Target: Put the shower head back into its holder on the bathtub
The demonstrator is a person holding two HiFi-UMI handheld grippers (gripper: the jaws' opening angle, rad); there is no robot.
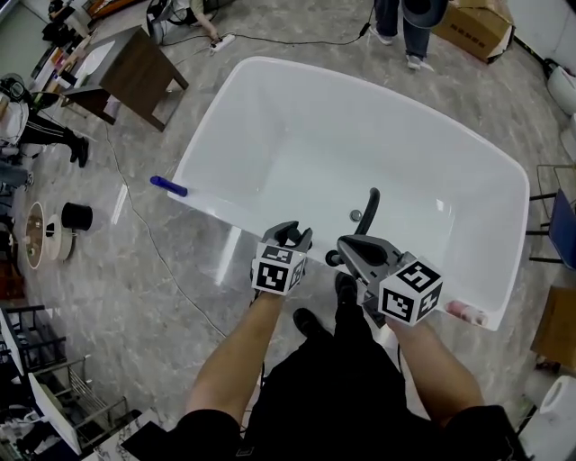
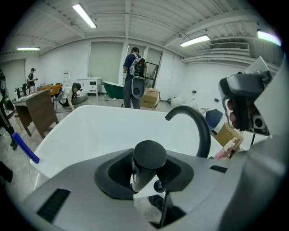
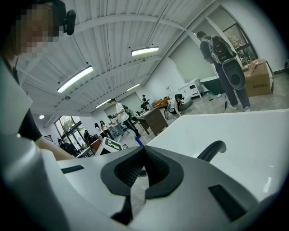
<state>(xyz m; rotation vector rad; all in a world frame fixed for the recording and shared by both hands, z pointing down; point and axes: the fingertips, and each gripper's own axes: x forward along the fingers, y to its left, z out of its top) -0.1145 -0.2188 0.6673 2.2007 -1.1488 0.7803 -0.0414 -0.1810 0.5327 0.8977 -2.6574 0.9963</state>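
Note:
My left gripper (image 1: 292,236) hangs over the near rim of the white bathtub (image 1: 270,108). It is shut on the black shower head (image 2: 148,163), a round-topped stick that stands upright between the pads. Its thin hose (image 2: 164,208) drops below the jaws. My right gripper (image 1: 347,245) is just to the right, its tips together with nothing between them (image 3: 144,151). The curved black faucet (image 1: 372,203) rises from the tub rim just beyond both grippers, also visible in the left gripper view (image 2: 198,124). I cannot make out the holder clearly.
A blue object (image 1: 168,185) lies on the tub's left rim and a pink bottle (image 1: 466,312) on its right corner. A brown table (image 1: 135,72) stands at far left, cardboard boxes (image 1: 472,27) and a standing person (image 1: 409,27) beyond the tub.

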